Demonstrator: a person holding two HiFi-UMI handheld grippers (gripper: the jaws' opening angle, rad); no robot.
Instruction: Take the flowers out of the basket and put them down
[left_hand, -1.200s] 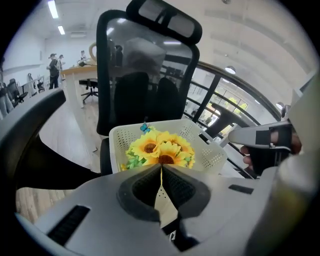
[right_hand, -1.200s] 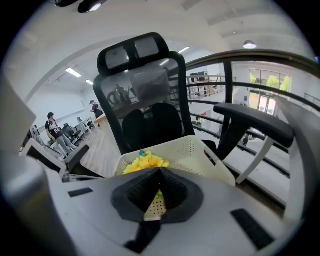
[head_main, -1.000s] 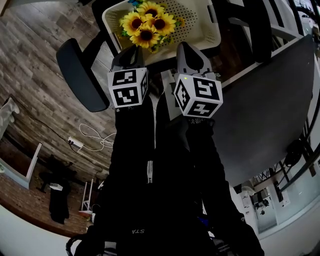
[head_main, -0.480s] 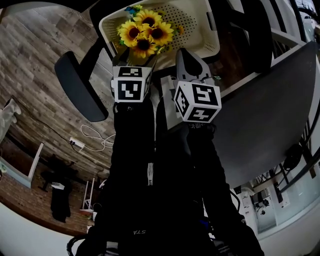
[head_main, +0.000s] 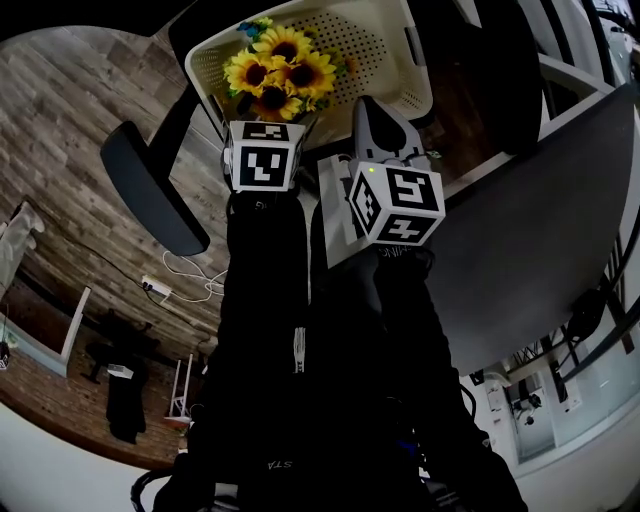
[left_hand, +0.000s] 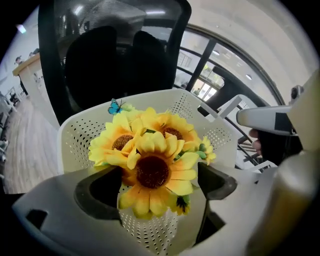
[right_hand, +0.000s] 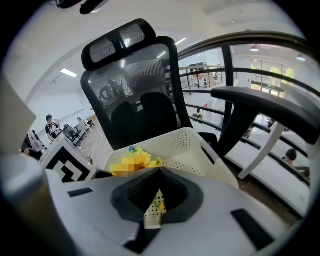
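Sunflowers (left_hand: 152, 167) lie in the white perforated basket (left_hand: 200, 112) on an office chair (left_hand: 110, 50). Left hand-held gripper (left_hand: 156, 186), jaws just opening, straddles the blooms ungripped; right hand-held gripper (right_hand: 157, 200) clenched, empty. Step: reach. Next, likely: sink toward stems, then close.

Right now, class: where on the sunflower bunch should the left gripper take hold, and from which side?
Probably the stems under the heads, from above: the sunflower bunch stands upright in the basket, its blooms soft and wide. The left gripper, jaws just opened, brackets the front bloom; the stems are hidden.
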